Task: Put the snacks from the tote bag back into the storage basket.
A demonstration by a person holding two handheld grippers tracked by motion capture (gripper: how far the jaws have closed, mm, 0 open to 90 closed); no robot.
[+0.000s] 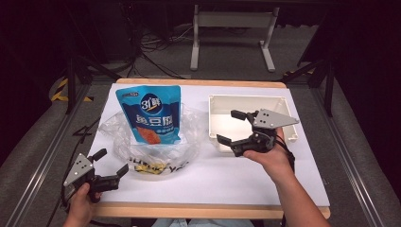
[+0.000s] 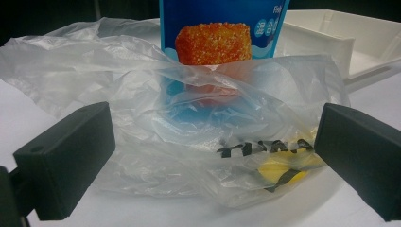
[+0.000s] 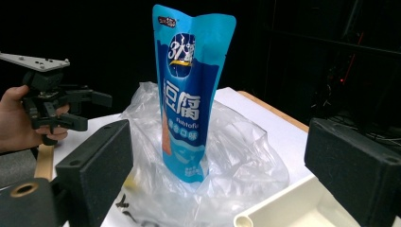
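A glossy blue snack pouch stands upright mid-worktop, its flat base nested in a crumpled clear plastic bag with black lettering and a yellow patch showing through the film. Left tool sits at the near left corner of the white worktop, blocky black jaws spread wide, gripping nothing, aimed at the bag. Right tool hovers over the cream rectangular plastic tray, jaws wide apart too, empty, facing the pouch.
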